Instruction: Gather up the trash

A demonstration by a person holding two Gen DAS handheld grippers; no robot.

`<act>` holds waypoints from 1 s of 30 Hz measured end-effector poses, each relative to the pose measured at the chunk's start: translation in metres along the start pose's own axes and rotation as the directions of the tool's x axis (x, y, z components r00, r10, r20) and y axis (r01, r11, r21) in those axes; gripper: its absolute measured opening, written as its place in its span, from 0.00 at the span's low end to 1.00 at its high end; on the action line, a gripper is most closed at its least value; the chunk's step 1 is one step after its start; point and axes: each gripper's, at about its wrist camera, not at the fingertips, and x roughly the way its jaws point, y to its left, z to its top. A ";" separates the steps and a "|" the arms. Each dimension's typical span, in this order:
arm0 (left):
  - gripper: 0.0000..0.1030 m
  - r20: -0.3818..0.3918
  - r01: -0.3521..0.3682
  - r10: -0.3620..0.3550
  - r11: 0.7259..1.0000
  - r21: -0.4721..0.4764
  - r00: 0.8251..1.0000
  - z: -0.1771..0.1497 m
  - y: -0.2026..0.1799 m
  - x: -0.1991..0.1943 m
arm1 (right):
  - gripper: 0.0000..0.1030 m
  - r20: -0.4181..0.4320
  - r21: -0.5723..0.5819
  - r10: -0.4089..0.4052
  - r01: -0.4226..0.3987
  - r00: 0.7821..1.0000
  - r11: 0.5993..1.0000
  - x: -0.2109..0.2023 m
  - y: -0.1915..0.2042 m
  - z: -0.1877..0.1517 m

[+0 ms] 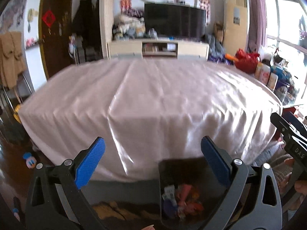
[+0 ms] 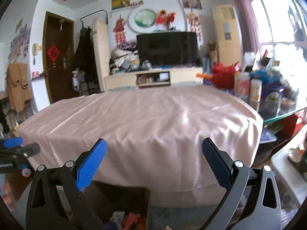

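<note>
The left gripper had its jaws spread wide with nothing between them. Its pads were bright blue rubber with a fine ribbed texture, bolted onto matte black arms with round silver rivets. The right gripper looked the same: jaws wide apart, empty, same knurled blue pads on angular black plastic arms.

Right below and just past the left gripper sat the trash bin, a dark, boxy thing with glossy smooth walls. Inside was the trash, a crumpled pile of wrappers in red, orange, white and blue, too blurry to make out more. The right wrist view caught the same bin at the bottom edge, with the trash poking up.

Beyond the bin was the bench, draped in a pale pink cloth, satiny and shiny, with soft creases and sharp fold lines running across it. The cloth hung down over the near edge in ripples.

Off to the right was a glass-topped table crowded with packages and a frilly red bag. At the back stood a flat black TV on a long, low cream cabinet.
</note>
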 end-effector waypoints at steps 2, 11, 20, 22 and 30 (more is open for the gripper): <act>0.92 0.042 -0.007 0.007 1.000 0.001 0.999 0.005 0.000 -0.009 | 0.97 0.028 -0.009 -0.018 0.018 0.999 1.000 -0.003 -0.001 0.004; 0.92 0.123 -0.045 0.044 0.999 0.006 0.991 0.024 -0.003 -0.030 | 0.97 0.106 -0.180 -0.103 0.121 0.989 0.976 -0.031 0.012 0.023; 0.92 0.128 -0.079 0.075 0.997 0.026 0.989 0.043 -0.010 -0.050 | 0.97 -0.025 -0.118 -0.045 0.042 0.999 0.992 -0.046 0.007 0.047; 0.92 0.133 -0.075 0.071 0.997 0.026 0.989 0.047 -0.011 -0.055 | 0.97 -0.036 -0.104 -0.037 0.033 0.999 0.994 -0.048 0.008 0.049; 0.92 0.154 -0.068 0.065 0.998 0.015 0.986 0.057 -0.009 -0.067 | 0.97 -0.043 -0.063 -0.055 0.052 0.998 0.997 -0.053 0.006 0.053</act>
